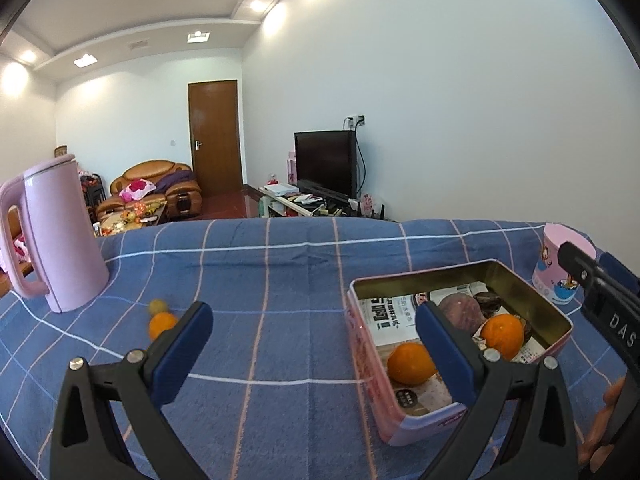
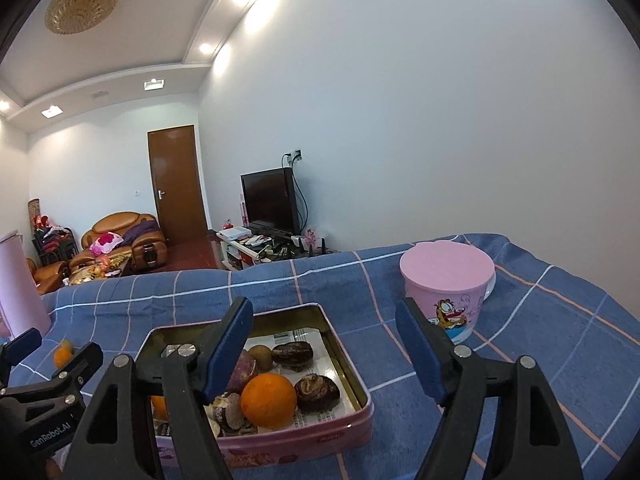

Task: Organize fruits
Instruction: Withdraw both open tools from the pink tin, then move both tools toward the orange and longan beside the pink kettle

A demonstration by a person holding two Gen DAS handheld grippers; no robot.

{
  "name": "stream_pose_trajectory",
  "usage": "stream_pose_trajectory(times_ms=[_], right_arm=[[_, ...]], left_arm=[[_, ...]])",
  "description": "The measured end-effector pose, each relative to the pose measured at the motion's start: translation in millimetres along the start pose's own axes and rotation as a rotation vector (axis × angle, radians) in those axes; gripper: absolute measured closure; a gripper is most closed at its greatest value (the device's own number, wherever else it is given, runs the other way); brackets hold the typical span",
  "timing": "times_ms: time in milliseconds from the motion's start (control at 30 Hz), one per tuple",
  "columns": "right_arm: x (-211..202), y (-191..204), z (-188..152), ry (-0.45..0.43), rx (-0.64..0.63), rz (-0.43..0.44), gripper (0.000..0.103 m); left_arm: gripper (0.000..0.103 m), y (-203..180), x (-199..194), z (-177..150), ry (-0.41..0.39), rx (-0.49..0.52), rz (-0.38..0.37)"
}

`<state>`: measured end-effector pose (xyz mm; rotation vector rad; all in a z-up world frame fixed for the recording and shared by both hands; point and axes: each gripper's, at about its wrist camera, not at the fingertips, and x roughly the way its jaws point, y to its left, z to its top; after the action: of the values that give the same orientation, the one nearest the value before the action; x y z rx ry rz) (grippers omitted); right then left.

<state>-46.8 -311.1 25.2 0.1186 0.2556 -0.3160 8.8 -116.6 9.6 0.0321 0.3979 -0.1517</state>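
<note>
Surface: blue checked cloth (image 1: 280, 264).
Tin (image 2: 352, 376): oranges inside.
Writing: "GenRobot.AI" on left tongs (image 2: 52, 344).
Left tongs, right tongs (image 2: 324, 332): both apart, empty.

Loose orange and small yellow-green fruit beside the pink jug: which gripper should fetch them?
Probably left. The left gripper is open and empty, with the loose orange and small yellow-green fruit just past its left finger. The right gripper, also open, sits over the pink rectangular tin, farther away.
</note>
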Motion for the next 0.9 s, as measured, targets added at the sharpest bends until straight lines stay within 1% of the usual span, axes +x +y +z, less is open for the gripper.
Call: stream_pose_trajectory(times_ms=[267, 367, 467, 900], right_arm=[[-12, 25, -7, 0.012, -0.026, 0.009, 0.028], [-14, 35, -8, 0.018, -0.023, 0.017, 0.028], [-16, 45, -9, 0.029, -0.017, 0.034, 0.028], [-15, 111, -15, 0.060, -0.018, 0.114, 0.028]], left_arm=[[0.000, 23, 0, -5, 0.044, -0.035, -0.010], [0.000, 30, 0, -6, 0.059, -0.027, -0.008], [0.000, 38, 0, -7, 0.065, -0.011, 0.003], [0.000, 87, 6, -9, 0.090, -0.034, 0.055]])
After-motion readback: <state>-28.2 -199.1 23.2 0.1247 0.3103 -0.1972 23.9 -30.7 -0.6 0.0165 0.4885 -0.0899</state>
